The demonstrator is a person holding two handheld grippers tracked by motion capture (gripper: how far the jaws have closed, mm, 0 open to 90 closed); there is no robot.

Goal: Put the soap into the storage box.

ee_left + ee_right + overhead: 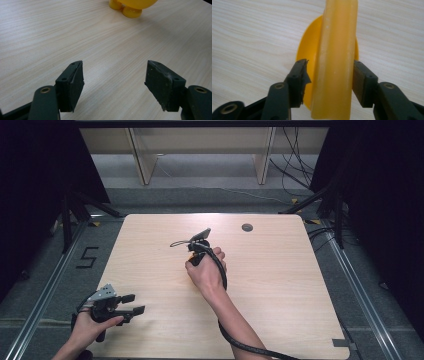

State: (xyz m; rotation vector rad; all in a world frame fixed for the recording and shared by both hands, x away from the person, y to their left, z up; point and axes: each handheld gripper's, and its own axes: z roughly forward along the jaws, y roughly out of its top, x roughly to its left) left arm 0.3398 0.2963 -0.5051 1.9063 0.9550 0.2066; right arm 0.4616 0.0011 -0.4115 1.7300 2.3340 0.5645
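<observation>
A yellow plastic thing (337, 50) stands on the wooden table (280, 285) near its middle. In the right gripper view it is a tall rounded strip in front of a round yellow part. My right gripper (329, 80) points down over it with the strip between its jaws. The right pad lies close against the strip, while a gap shows beside the left pad, so the jaws stand open around it. From the high view, a hand covers most of the right gripper (196, 251). My left gripper (131, 304) rests open at the table's near left corner; the left gripper view shows its empty jaws (113, 82) and the yellow thing (130, 7) farther off.
A round cable hole (247, 227) sits near the table's far edge. The right gripper's thick black cable (235, 340) trails off the near edge. Black curtains flank the table, with stand legs (75, 210) and a taped "5" (87, 257) on the floor at the left.
</observation>
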